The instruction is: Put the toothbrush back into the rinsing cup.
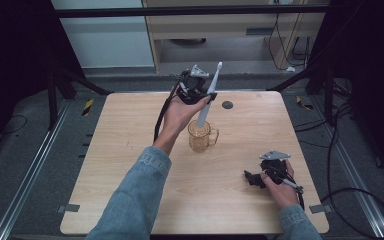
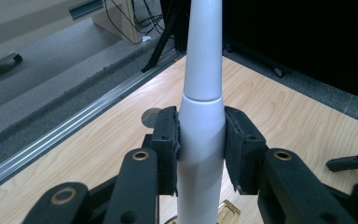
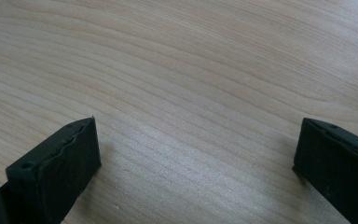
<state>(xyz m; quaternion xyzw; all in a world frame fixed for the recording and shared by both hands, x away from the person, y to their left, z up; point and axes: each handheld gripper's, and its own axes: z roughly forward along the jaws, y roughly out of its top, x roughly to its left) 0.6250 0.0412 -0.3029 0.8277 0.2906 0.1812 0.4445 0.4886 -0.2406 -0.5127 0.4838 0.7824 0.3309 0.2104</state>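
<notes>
The left hand-held gripper (image 1: pixel 206 97) is raised above the far middle of the worktop (image 1: pixel 130 165), its jaws clamped on the body of one white electric toothbrush (image 1: pixel 209 95), which tilts with its head up and away. The toothbrush's lower end sits in or just over one amber glass mug (image 1: pixel 200 136) standing near the worktop's centre. The right hand-held gripper (image 1: pixel 254 178) rests low near the right front corner, jaws spread wide and holding nothing. One dark round disc (image 1: pixel 227 105) lies near the far edge. The left half of the worktop is bare wood.
</notes>
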